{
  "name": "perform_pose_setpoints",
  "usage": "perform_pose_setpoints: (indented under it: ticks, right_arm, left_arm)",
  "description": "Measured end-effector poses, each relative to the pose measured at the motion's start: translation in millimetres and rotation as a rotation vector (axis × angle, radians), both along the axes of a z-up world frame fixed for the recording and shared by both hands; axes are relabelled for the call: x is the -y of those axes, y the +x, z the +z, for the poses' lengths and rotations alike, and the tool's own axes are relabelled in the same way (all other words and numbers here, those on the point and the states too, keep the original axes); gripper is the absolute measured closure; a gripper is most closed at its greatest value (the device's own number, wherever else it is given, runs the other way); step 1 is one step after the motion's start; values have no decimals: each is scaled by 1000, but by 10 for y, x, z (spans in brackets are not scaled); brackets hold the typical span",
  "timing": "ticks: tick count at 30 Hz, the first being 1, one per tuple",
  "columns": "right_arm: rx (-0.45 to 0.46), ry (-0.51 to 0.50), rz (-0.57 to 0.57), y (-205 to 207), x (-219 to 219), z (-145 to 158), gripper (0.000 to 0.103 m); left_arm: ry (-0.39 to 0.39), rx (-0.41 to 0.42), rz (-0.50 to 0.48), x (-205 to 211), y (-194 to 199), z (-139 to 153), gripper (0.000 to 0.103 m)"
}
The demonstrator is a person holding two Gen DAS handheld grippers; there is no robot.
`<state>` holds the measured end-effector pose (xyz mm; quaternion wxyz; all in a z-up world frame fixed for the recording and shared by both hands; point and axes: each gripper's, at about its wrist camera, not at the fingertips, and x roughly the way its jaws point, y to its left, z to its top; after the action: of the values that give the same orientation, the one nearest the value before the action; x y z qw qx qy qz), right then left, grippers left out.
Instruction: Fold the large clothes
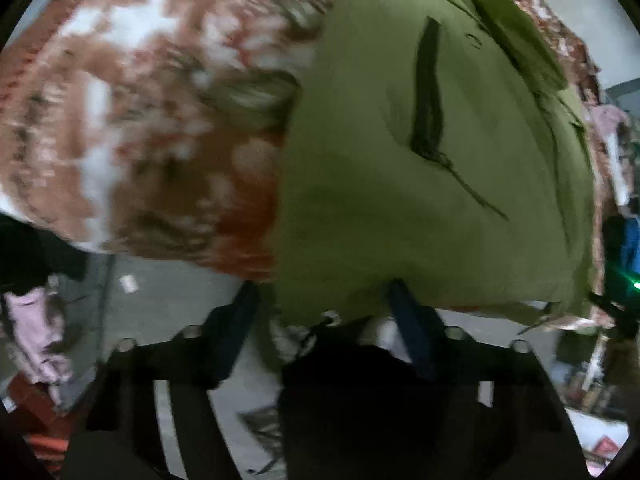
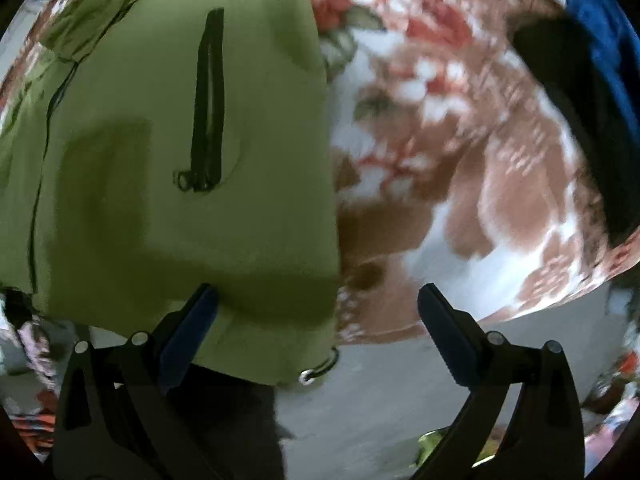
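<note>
Left wrist view: no legible writing or labels anywhere. Green jacket (image 1: 440, 200), smooth matte cloth with black zipper pockets (image 1: 428, 92), lies spread on a fuzzy floral blanket (image 1: 140, 120) in rust, red and white. My left claw (image 1: 324, 300) stands partly open astride the jacket's hem, no grip yet. My right claw (image 2: 320, 304) gapes wide, one blue-padded finger (image 2: 192, 332) over the hem. Grey floor (image 2: 380, 400) below.

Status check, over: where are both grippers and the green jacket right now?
Left gripper open, straddling hem of green jacket. Right gripper open wide at the hem's other corner. Jacket flat on floral blanket. Nothing blocking.
</note>
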<state>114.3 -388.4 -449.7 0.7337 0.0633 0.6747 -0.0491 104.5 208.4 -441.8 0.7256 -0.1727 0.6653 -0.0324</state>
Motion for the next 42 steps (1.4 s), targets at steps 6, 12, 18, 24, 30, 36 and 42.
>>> perform_pose_setpoints:
  ticks: [6, 12, 18, 24, 30, 36, 42]
  right_arm:
    - [0, 5, 11, 90, -83, -93, 5]
    - [22, 165, -63, 179, -43, -115, 12]
    - [4, 283, -93, 131, -105, -40, 35]
    - [-20, 316, -59, 223, -202, -143, 41]
    - [-47, 279, -41, 318, -200, -91, 93]
    - [-16, 154, 102, 427, -471, 298, 98]
    - [46, 40, 178, 486, -818, 647, 98]
  left_arm:
    - [-76, -1, -29, 26, 70, 87, 77]
    - [-70, 32, -93, 54, 116, 213, 79]
    - [-119, 34, -45, 139, 209, 178, 81]
    - [-150, 30, -97, 193, 300, 120, 61]
    - [-153, 30, -70, 123, 311, 204, 94]
    - [-179, 122, -149, 217, 360, 651, 96]
    - [-214, 201, -220, 295, 530, 919, 97]
